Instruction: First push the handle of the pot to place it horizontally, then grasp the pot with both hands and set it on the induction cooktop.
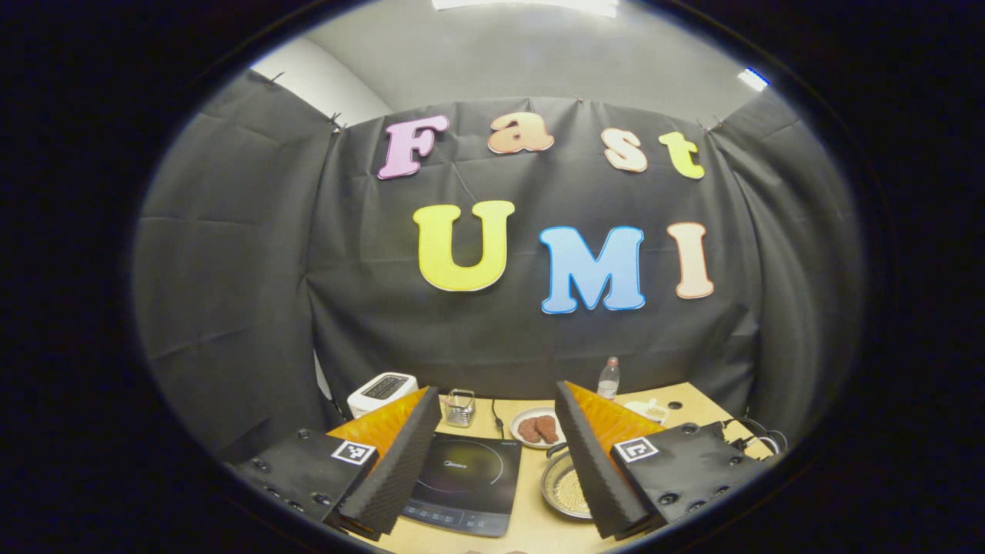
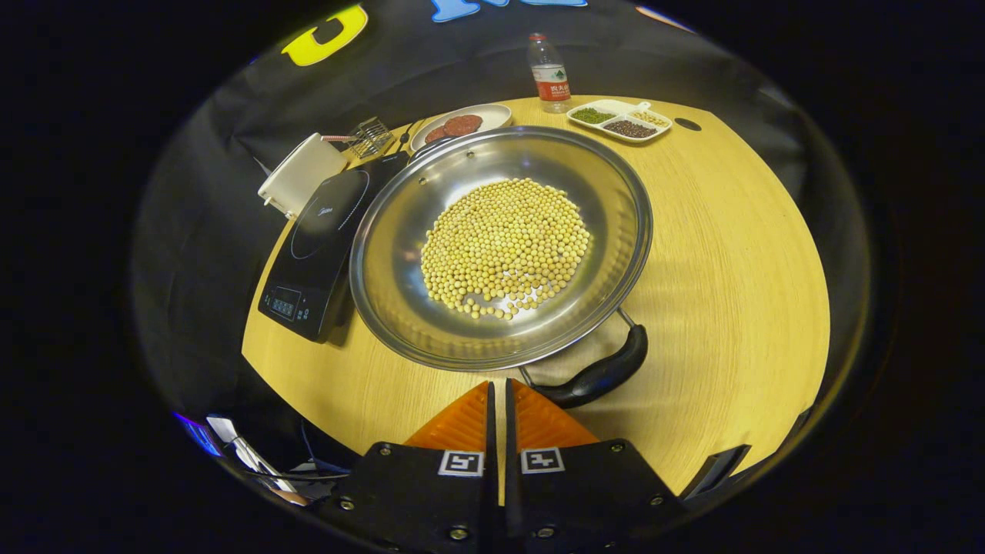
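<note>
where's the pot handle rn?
In the right gripper view, the black pot handle sits at the near-right rim of the steel pot of soybeans, just beyond the hand-held gripper.

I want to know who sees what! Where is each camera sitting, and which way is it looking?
Left gripper view: rides the left gripper, held high, facing the booth wall; open fingers show.
Right gripper view: rides the right gripper, looking down at the pot; closed fingers show.
Both share the pot, induction cooktop, and bottle.

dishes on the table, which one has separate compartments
The white divided tray at the far edge beside the water bottle; the round plate and steel pot are undivided.
</note>
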The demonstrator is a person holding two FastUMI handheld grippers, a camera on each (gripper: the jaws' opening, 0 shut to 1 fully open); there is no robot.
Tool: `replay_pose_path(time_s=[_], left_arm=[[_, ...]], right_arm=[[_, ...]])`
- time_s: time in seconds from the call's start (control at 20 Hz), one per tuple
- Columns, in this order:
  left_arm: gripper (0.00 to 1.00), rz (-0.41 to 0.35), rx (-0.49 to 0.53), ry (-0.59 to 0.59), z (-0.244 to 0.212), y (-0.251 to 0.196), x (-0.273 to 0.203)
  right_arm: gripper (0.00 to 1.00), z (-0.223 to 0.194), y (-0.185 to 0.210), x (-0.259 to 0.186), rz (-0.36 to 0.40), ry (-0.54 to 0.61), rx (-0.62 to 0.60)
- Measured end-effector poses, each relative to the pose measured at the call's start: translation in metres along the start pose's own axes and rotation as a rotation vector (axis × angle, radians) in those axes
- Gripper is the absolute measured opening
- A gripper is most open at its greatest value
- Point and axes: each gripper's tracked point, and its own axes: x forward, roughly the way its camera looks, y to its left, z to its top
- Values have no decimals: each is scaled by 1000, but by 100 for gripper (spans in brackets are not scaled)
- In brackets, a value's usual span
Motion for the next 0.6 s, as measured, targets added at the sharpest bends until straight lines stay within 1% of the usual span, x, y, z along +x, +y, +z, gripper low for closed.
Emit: replay_pose_path(time_s=[0.1,0.2,0.4,0.6], left_arm=[[96,-9,-3,6,-2,-4,3],[96,-19,0,7,-3,-7,5],[96,-35,-2,15,-8,-14,10],[95,-48,-8,31,-14,-19,16]], right_arm=[[3,0,-8,0,-24,-3,-7],[1,2,-16,-3,-46,-14,-8],[1,12,-43,-8,-135,-50,-43],[1,22,-65,-13,-195,-73,-59]])
